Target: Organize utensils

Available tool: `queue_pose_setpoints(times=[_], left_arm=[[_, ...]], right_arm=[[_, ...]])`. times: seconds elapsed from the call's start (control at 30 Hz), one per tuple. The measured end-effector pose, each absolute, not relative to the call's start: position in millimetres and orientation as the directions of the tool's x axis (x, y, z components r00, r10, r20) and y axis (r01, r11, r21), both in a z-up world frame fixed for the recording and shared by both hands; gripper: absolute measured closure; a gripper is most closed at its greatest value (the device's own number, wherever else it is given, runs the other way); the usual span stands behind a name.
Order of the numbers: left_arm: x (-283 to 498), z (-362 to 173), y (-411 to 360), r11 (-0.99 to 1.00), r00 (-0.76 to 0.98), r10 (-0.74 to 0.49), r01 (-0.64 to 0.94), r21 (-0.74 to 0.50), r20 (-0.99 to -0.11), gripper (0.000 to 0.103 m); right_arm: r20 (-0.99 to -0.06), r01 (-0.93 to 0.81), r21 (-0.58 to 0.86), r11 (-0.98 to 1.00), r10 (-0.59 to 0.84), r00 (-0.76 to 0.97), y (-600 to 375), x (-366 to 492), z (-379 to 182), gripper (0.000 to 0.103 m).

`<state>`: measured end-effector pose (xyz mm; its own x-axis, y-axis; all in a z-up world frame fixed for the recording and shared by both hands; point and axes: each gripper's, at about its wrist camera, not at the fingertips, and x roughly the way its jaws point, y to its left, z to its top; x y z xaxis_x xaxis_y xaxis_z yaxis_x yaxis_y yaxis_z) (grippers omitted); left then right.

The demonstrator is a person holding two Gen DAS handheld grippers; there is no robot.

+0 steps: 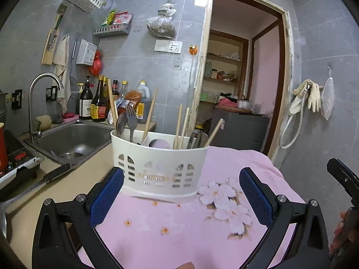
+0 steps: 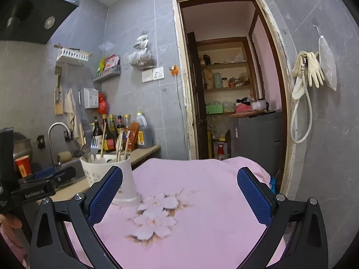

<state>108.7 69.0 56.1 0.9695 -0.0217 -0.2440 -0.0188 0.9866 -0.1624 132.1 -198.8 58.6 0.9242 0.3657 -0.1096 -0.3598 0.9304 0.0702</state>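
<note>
Both tongs stand wide open and empty. The left tongs [image 1: 181, 198] straddle a white utensil caddy [image 1: 160, 168], its left pad just beside the caddy's wall; contact cannot be told. The right tongs [image 2: 179, 196] gape over a pink flowered cloth [image 2: 202, 213] on the bench, the caddy just behind the left pad. The caddy holds a fork [image 1: 131, 117], a spoon [image 1: 121, 123] and chopsticks [image 1: 181, 123]. Only the left view shows the sink [image 1: 74, 136]; only the right shows the range hood [image 2: 33, 9].

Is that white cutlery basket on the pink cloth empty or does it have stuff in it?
It has things in it. The basket holds a fork, a spoon and several chopsticks, all sticking up above its rim.
</note>
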Motion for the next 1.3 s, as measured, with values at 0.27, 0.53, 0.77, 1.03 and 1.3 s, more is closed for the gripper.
queue_pose_setpoints(times=[0.27, 0.53, 0.77, 1.03, 1.3], left_arm=[[79, 55, 61, 0.988, 0.971, -0.050, 0.013, -0.156, -0.235, 0.002], [57, 49, 60, 0.990, 0.966, -0.053, 0.018, -0.139, -0.253, 0.002], [38, 41, 58, 0.994, 0.967, -0.034, 0.006, -0.112, -0.251, 0.002], [20, 28, 62, 0.994, 0.966, -0.007, -0.022, -0.110, -0.259, 0.002], [5, 17, 65, 0.993, 0.971, 0.034, -0.060, -0.104, -0.238, 0.002]], right_arm=[[-0.154, -0.336, 0.062, 0.940, 0.342, 0.927, -199, 103, 53, 0.000], [-0.159, -0.308, 0.052, 0.950, 0.312, 0.937, -196, 77, 50, 0.000], [-0.151, -0.276, 0.030, 0.961, 0.277, 0.949, -189, 54, 47, 0.000], [-0.132, -0.239, 0.011, 0.971, 0.238, 0.962, -182, 32, 42, 0.000], [-0.091, -0.175, -0.031, 0.984, 0.172, 0.981, -176, 16, 30, 0.000]])
